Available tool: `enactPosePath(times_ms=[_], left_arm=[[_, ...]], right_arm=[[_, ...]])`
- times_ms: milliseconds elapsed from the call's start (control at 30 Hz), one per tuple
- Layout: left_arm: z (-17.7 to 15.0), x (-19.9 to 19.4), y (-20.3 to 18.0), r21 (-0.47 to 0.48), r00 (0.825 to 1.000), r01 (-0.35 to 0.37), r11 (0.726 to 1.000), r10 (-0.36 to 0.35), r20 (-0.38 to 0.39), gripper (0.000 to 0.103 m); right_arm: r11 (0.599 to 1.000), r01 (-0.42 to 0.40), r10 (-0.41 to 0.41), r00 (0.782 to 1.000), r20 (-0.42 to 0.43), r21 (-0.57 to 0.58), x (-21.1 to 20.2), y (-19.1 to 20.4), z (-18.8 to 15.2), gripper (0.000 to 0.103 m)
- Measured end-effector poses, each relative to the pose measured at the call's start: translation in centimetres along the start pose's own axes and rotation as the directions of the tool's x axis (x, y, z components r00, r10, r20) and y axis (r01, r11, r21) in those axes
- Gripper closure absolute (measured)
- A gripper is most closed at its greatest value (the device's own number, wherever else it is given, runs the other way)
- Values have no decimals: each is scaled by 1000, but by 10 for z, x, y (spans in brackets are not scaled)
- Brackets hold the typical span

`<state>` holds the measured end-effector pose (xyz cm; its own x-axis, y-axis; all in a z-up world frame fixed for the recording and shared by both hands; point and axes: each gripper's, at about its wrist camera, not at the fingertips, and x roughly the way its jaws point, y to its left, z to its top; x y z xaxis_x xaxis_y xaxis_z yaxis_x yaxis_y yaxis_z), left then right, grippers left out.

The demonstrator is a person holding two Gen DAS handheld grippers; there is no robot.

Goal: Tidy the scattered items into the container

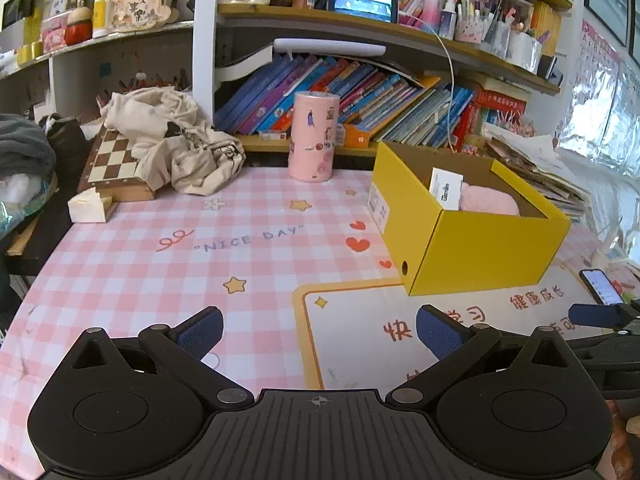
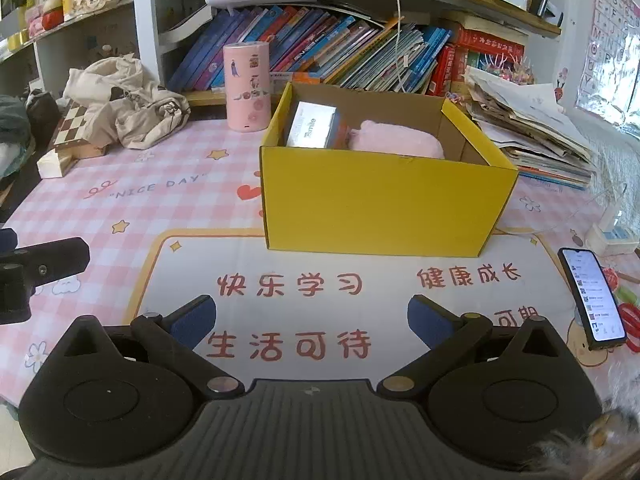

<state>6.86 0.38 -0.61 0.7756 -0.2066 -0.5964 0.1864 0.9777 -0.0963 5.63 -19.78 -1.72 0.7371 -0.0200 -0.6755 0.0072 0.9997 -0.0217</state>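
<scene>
A yellow cardboard box (image 2: 384,204) stands open on the pink checked tablecloth, straight ahead of my right gripper (image 2: 312,322). Inside it lie a small white carton (image 2: 314,125) and a soft pink bundle (image 2: 396,142). My left gripper (image 1: 320,330) hovers low over the cloth, left of the yellow box (image 1: 480,252), where the white carton (image 1: 445,189) and pink bundle (image 1: 488,200) also show. Both grippers are open with nothing between their blue pads. A pink cylinder (image 1: 313,136) with stickers stands upright at the back of the table; the pink cylinder (image 2: 248,86) is left of the box.
A crumpled beige cloth (image 1: 172,140) lies over a chessboard (image 1: 114,164) at the back left, with a white tissue box (image 1: 90,208) beside it. A lit phone (image 2: 594,298) rests on the right. Piled papers (image 2: 532,128) and bookshelves (image 2: 320,56) line the back.
</scene>
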Motion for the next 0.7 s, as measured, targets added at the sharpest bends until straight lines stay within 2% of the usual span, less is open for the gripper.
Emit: enactPosePath(times_ms=[700], left_arm=[[-4,2,9,9,999,9,1000,-9,-45,0]], right_arm=[[1000,8,-8,1000,6,-3,-2,11,1,0]])
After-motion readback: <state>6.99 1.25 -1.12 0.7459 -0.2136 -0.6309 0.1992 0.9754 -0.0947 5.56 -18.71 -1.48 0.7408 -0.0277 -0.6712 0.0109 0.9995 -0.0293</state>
